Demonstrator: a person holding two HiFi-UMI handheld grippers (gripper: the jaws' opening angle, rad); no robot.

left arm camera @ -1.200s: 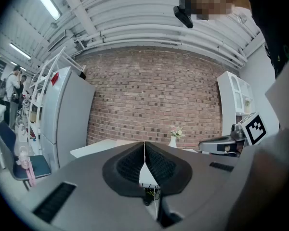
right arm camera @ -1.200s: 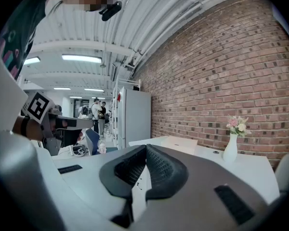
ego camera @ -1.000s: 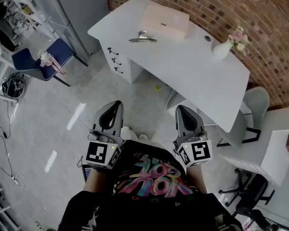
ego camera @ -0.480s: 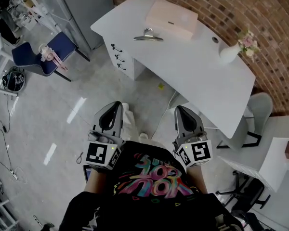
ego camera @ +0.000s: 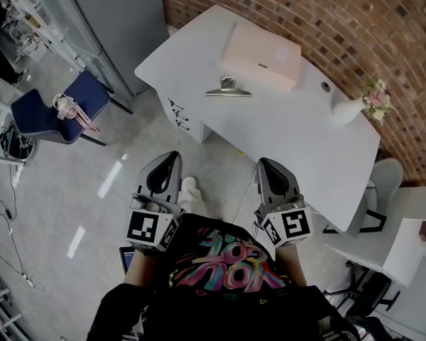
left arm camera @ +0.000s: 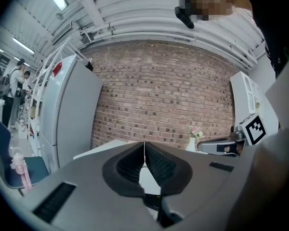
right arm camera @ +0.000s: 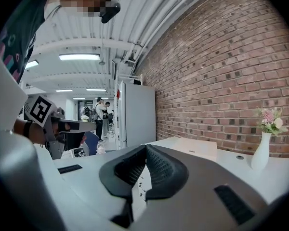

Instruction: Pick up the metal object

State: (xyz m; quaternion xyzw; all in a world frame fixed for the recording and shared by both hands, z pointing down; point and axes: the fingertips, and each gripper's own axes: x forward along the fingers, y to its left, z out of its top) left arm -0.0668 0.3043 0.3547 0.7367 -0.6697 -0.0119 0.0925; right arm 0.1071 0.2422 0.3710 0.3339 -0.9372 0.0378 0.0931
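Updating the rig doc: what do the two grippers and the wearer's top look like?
The left gripper and right gripper match: pale grey tapered shells, black ribbed pads inside the jaws, a white cube with black square markers at the rear. No cables visible. The person wears a black T-shirt with a multicoloured print.

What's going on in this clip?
A person stands short of a white desk, holding the left gripper and right gripper out front. Both are shut and empty. The metal clip lies on the desk beside a pink box, not yet touched.
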